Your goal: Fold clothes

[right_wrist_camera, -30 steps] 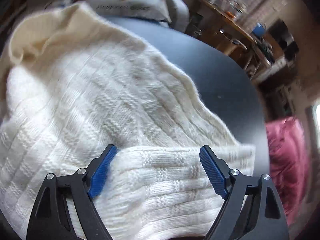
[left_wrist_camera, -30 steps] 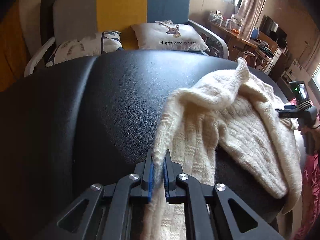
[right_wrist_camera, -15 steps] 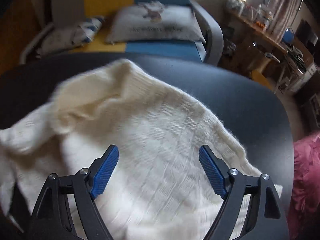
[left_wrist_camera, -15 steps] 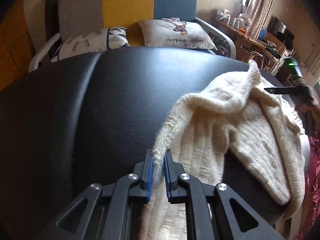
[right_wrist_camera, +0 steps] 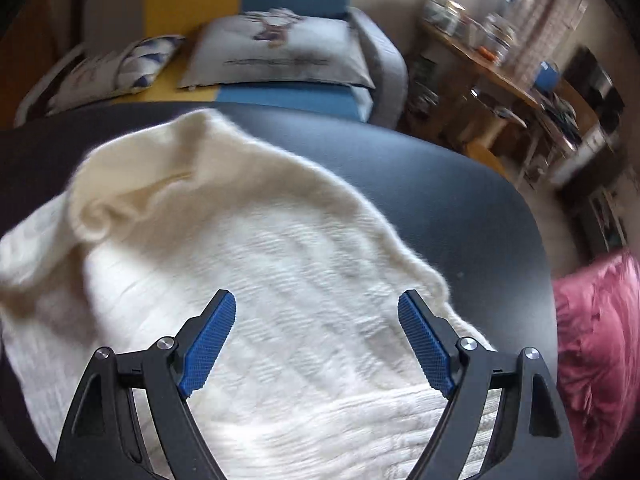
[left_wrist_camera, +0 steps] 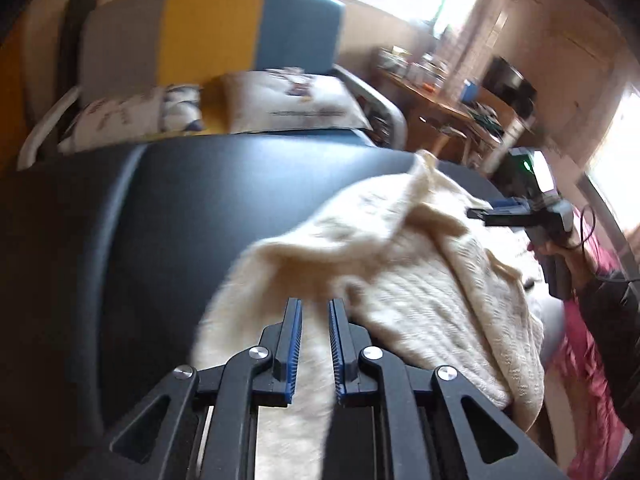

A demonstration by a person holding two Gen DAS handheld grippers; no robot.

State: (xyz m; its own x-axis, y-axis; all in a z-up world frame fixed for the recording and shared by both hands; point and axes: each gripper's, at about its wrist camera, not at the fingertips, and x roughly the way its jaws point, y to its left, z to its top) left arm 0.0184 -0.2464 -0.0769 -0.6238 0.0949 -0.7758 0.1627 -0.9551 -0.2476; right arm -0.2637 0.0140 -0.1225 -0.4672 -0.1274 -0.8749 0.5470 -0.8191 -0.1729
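Observation:
A cream knitted sweater (left_wrist_camera: 420,280) lies rumpled on the black table (left_wrist_camera: 180,220), its body spread wide (right_wrist_camera: 280,260) in the right wrist view. My left gripper (left_wrist_camera: 315,308) hovers over a fold at the sweater's near left edge. Its jaws stand a narrow gap apart, and the cloth spreads wide beneath them without being pinched. My right gripper (right_wrist_camera: 316,308) hangs above the sweater's body, its jaws wide and opening, with nothing between them. It also shows at the right in the left wrist view (left_wrist_camera: 492,213), held in a person's hand (left_wrist_camera: 560,248).
A grey, yellow and blue sofa (left_wrist_camera: 216,32) with printed cushions (right_wrist_camera: 280,52) stands behind the table. A cluttered wooden side table (right_wrist_camera: 500,76) is at the back right. Pink cloth (right_wrist_camera: 592,320) lies past the table's right edge (right_wrist_camera: 536,240).
Both grippers have lifted and tipped up, so more of the room shows. The left jaws have parted a little and the sweater edge no longer narrows into them. The right gripper drew back over the sweater.

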